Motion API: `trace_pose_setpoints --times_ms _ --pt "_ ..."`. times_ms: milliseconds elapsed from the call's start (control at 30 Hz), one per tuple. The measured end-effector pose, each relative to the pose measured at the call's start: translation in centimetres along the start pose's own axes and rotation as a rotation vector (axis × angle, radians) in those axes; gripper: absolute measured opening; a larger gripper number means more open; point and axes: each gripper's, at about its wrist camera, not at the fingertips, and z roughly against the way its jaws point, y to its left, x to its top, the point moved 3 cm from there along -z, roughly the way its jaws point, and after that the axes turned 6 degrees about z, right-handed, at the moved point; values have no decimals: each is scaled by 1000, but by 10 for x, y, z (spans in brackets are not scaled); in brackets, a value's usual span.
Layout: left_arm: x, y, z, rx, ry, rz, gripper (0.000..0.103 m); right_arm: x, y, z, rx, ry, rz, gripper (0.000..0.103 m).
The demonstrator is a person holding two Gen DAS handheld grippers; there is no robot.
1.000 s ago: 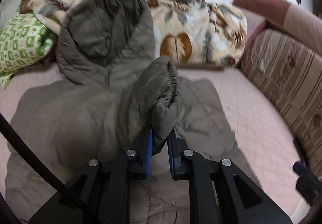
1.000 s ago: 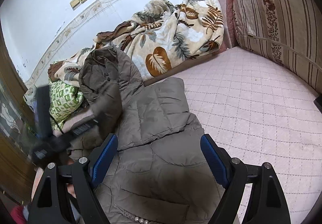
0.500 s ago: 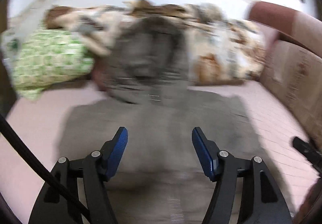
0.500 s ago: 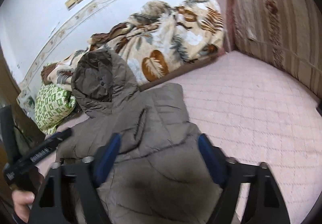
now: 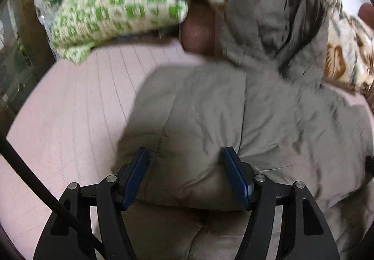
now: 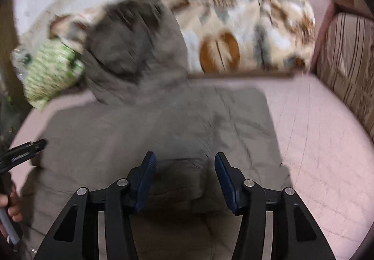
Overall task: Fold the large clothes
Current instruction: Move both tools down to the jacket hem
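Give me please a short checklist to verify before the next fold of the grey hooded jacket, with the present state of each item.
1. Left gripper open, holding nothing: ok.
2. Right gripper open, holding nothing: ok.
3. Grey hooded jacket lies spread on the pink quilted mattress: ok.
4. Sleeves folded in over the body: cannot tell, both views are blurred.
5. Hood flat on the mattress: not ok, it rests up against the leaf-print blanket.
6. Green patterned pillow apart from the jacket body: ok.

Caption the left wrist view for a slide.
Open left gripper poised over the olive hooded jacket spread on a pink quilted bed.
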Motion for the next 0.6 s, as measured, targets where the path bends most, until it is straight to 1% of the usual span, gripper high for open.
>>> trace_pose_setpoints --times_ms 67,133,200,267,333,367,400,467,533,600 --pt "-6 1 -7 -17 8 14 67 -5 -7 -23 26 70 -22 57" --pt "-5 1 -9 -14 17 16 67 -8 -7 -38 24 125 -17 58" --pt "-3 1 -8 -10 25 14 67 -7 -7 -42 9 139 -6 59" --pt "-2 3 5 -7 1 22 67 -6 -4 -41 -19 141 7 60" --pt "-6 4 28 -15 -40 5 67 -2 -2 -28 -36 114 6 60" --pt "-9 4 36 -19 -51 -6 66 1 -2 -19 -21 99 -8 60" --pt "-17 5 54 -25 -75 -26 66 3 0 -9 0 89 -20 60" --pt "-34 6 78 -36 -97 -40 67 2 2 14 40 67 -35 61" --pt "-52 9 100 -58 -101 -55 68 -4 9 38 56 50 -20 61" --pt "-78 13 127 -66 -116 -75 69 -14 22 58 73 40 17 61"
